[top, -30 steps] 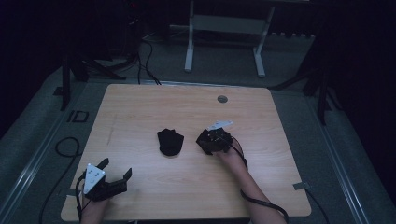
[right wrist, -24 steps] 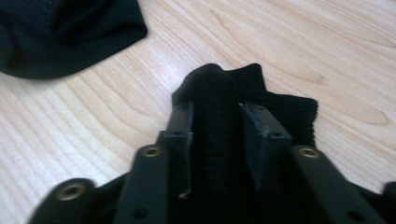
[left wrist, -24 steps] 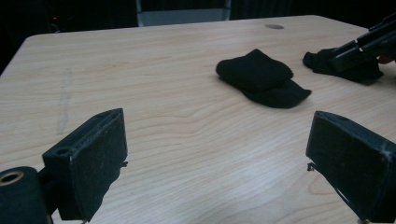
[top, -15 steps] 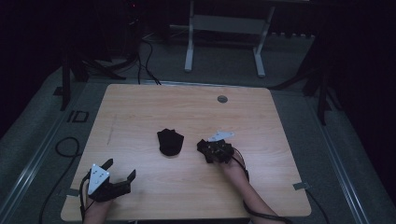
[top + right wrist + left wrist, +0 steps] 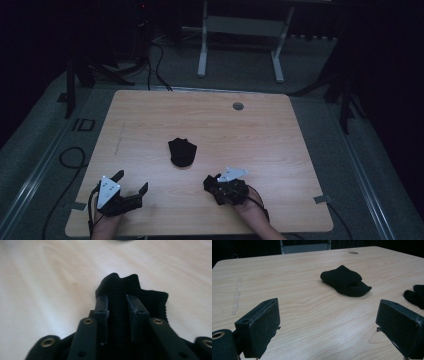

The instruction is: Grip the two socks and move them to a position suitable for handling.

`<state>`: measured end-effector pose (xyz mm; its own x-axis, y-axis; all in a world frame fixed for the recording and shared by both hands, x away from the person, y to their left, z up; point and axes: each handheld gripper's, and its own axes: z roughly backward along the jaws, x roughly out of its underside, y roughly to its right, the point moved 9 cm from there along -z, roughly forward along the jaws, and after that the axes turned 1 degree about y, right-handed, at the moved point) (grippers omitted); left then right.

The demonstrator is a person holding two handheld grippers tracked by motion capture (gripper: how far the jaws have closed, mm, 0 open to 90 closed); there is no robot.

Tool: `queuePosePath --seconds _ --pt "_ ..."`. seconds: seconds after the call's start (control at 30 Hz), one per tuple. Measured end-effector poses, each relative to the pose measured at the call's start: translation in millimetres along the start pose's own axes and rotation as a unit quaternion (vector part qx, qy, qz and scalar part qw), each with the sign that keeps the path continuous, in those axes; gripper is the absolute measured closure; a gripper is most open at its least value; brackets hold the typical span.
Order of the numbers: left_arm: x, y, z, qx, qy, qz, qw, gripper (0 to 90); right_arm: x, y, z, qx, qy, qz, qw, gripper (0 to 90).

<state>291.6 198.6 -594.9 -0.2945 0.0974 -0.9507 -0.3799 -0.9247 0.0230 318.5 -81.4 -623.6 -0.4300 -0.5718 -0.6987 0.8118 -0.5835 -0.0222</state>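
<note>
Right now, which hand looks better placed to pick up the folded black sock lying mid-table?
The left. Its hand-held gripper is open, empty and faces the folded sock. The right hand-held gripper is shut on another black sock.

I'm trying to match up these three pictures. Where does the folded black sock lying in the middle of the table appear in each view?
High view: folded black sock lies at the table's centre, between and beyond both grippers.
Left gripper view: upper middle, past the open jaws.
Right gripper view: perhaps the dark sliver at the top edge; I cannot tell. The black fabric pinched in these jaws is a separate piece.
Shared landmark: the light wooden tabletop.
</note>
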Motion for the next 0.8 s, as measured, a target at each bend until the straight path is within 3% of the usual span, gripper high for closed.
queuePosePath --seconds 0.07,0.13,0.27,0.37,0.47,0.53,0.63,0.7,0.8 --pt "-0.1 -0.3 -0.3 0.000 0.000 0.002 1.0000 5.8 -0.5 -10.1 0.2 -0.015 -0.005 -0.017 0.9997 56.7" --pt "0.1 -0.1 -0.9 0.001 -0.002 0.002 1.0000 5.8 -2.4 -18.4 -0.4 -0.017 -0.006 -0.032 0.9993 51.7" --pt "0.1 0.9 -2.1 0.002 -0.002 -0.001 1.0000 5.8 -8.6 -31.9 -6.8 -0.029 0.000 -0.040 0.9988 47.8" --pt "-0.3 1.3 -2.6 0.004 -0.002 -0.002 1.0000 5.8 -15.4 -40.0 -12.7 -0.048 0.008 -0.066 0.9966 44.3" --pt "-0.4 2.3 -3.0 0.007 -0.002 -0.003 1.0000 5.8 -22.7 -50.5 -20.2 -0.060 0.008 -0.064 0.9961 40.5" --pt "-0.7 3.5 -2.8 0.010 -0.002 -0.004 0.9999 5.8 -31.8 -57.2 -19.5 -0.071 0.014 -0.050 0.9961 40.4" --pt "-0.6 5.0 -2.6 0.013 -0.002 -0.006 0.9999 5.8 -47.4 -58.6 -8.5 -0.046 0.031 0.022 0.9982 43.9" --pt "-0.8 6.5 -2.6 0.017 -0.001 -0.007 0.9998 5.8 -51.5 -58.8 -2.3 -0.042 0.035 0.078 0.9954 49.0" --pt "-1.1 8.4 -2.8 0.021 0.000 -0.011 0.9997 5.8 -42.1 -63.9 -4.0 -0.058 0.012 0.141 0.9882 49.9"
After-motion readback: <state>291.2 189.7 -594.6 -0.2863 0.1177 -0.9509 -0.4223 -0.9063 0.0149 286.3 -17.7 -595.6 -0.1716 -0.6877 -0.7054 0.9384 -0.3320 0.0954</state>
